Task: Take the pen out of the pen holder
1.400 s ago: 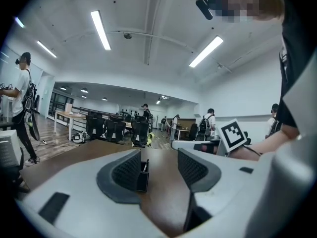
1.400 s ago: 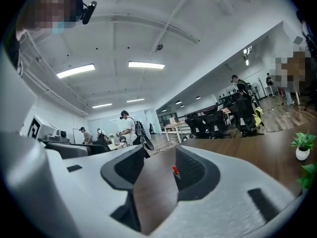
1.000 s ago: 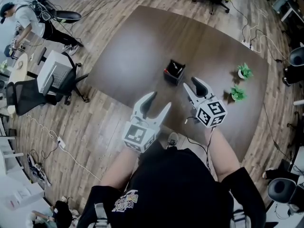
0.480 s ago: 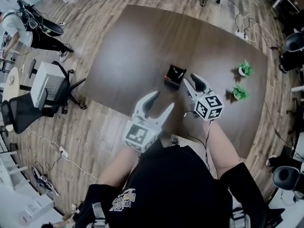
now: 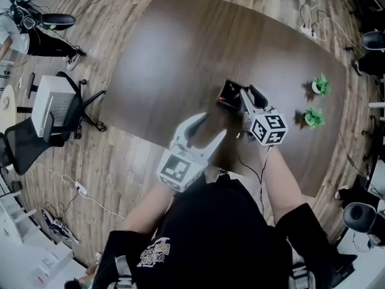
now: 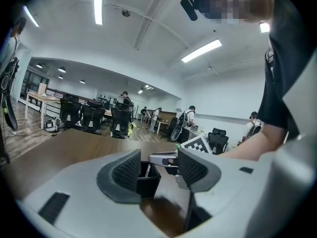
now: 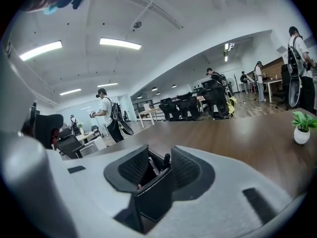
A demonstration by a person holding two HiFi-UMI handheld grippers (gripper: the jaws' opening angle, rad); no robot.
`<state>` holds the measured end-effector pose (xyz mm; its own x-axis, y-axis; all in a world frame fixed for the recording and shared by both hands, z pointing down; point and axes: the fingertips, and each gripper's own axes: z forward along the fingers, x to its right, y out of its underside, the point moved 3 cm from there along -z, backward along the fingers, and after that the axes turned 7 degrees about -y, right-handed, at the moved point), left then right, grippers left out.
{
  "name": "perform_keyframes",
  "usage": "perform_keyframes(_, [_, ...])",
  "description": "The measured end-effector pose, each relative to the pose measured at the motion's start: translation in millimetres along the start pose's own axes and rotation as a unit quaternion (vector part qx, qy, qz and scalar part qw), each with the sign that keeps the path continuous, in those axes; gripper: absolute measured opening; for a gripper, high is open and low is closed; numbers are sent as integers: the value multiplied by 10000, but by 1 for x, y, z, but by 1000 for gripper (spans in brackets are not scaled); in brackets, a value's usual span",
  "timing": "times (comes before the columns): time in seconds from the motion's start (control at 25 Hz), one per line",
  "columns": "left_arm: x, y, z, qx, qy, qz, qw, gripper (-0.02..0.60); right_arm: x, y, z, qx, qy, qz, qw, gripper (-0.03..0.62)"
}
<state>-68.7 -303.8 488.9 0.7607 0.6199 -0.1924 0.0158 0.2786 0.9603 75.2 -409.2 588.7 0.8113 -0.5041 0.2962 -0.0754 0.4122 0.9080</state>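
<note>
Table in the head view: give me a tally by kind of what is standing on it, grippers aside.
Pen holder: 1
Potted plants: 2
Pens inside the holder: mostly hidden, not counted
Total: 3

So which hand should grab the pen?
Right. The right gripper is at the pen holder, fingers closing around a pen top without touching yet. The left gripper is open and short of the pen holder.

Nothing legible anywhere — the yellow print (image 5: 155, 253) on the black shirt (image 5: 216, 233) is too blurred.
</note>
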Motion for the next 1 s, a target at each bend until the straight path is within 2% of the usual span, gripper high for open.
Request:
perform_keyframes(0.28, [-15, 4, 4, -48, 126, -121, 9998, 210, 3, 8, 8, -115, 161, -169, 9997, 133])
perform_keyframes(0.52, [-20, 9, 2, -95, 130, -181, 9997, 210, 8, 10, 8, -166, 545, -543, 9969, 52])
perform_keyframes(1.0, [-21, 6, -6, -76, 34, -195, 9998, 210, -3, 0, 4, -28, 639, -754, 9951, 34])
